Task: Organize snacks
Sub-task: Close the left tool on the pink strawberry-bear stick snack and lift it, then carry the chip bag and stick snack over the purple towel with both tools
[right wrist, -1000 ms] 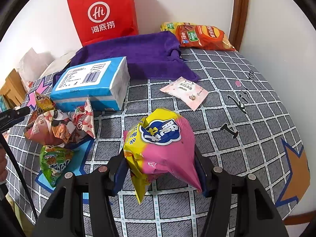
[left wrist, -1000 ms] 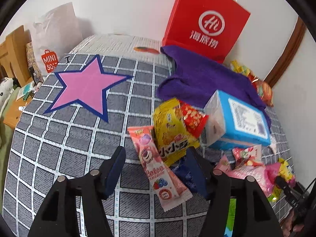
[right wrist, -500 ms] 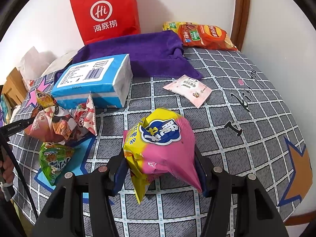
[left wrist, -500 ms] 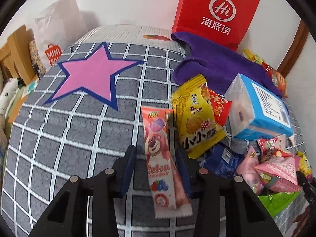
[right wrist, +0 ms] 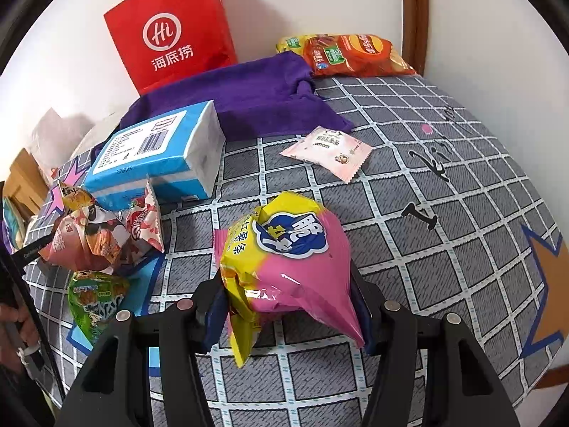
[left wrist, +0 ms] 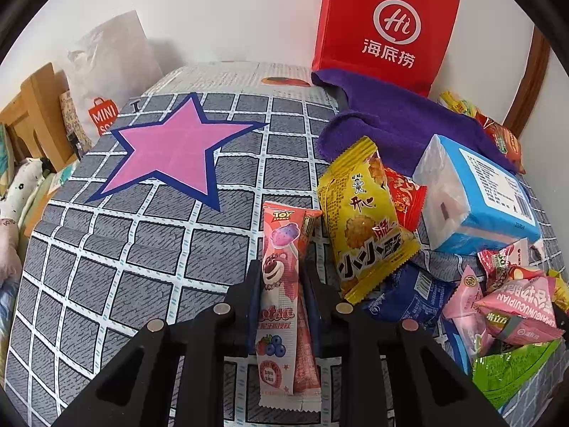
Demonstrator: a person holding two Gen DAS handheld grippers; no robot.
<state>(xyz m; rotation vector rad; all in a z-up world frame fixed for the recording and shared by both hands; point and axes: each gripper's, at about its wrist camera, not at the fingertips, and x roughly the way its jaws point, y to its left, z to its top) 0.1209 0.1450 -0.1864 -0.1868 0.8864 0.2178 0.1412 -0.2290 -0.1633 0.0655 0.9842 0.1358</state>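
In the left wrist view, the left hand-held gripper (left wrist: pixel 281 284) sits at the lower centre of the frame, its jaws closed narrow on a long pink lollipop packet (left wrist: pixel 282 295) that lies lengthwise between them on the grey checked bed cover (left wrist: pixel 142 249). Just right of it lies a yellow snack bag (left wrist: pixel 366 220), overlapping a red packet (left wrist: pixel 405 195) and a dark blue packet (left wrist: pixel 409 295). A blue tissue pack (left wrist: pixel 476 195) sits at the right, with pink triangular packets (left wrist: pixel 512 306) below it.

In the right wrist view, the right hand-held gripper (right wrist: pixel 288 309) at the lower centre clamps a puffy pink-and-yellow chip bag (right wrist: pixel 288 259). A small pale pink sachet (right wrist: pixel 330 153) lies alone above it on the cover. A purple towel (right wrist: pixel 249 96) and a red paper bag (right wrist: pixel 170 32) stand at the upper left, and orange chip bags (right wrist: pixel 348 55) at the upper centre.
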